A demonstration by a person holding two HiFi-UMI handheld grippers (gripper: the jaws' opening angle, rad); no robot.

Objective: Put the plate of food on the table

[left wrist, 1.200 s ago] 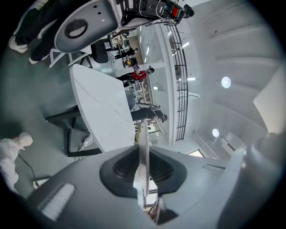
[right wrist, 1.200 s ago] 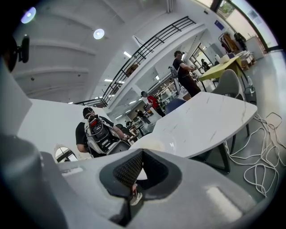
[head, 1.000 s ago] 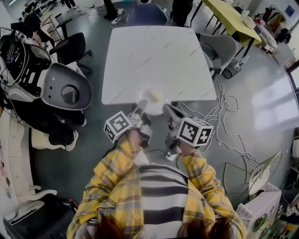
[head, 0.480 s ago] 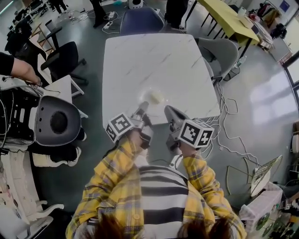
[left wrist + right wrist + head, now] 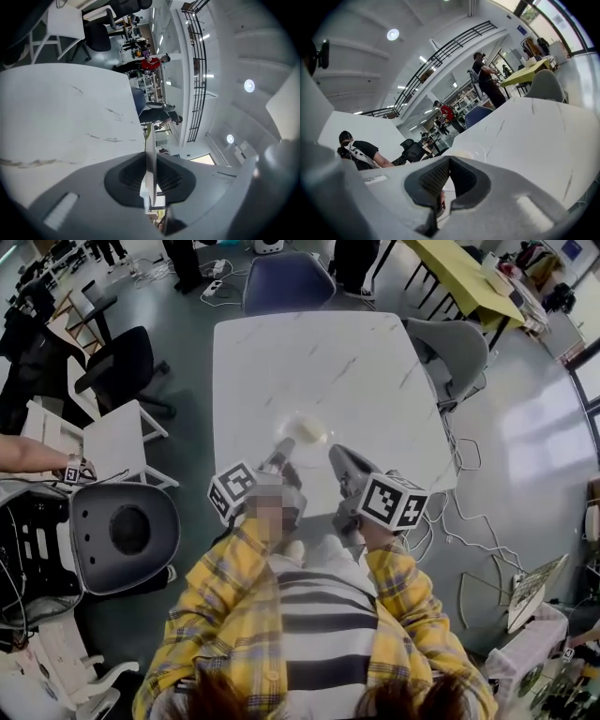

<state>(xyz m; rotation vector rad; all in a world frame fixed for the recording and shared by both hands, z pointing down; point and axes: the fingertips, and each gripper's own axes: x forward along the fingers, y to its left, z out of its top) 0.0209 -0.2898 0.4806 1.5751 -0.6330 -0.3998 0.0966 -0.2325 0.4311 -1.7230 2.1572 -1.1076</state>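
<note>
Since the left tool (image 5: 281, 450) and right tool (image 5: 335, 456) each pinch the near rim of the clear plate (image 5: 292, 425) over the marble worktop (image 5: 319, 343), treat it as probably light, stiff and slick. Keep it level so the pale food (image 5: 311, 432) does not slide.

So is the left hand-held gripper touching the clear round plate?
Touching. In the left gripper view the left hand-held gripper is clamped on the clear round plate, its rim edge-on between the jaws.
</note>
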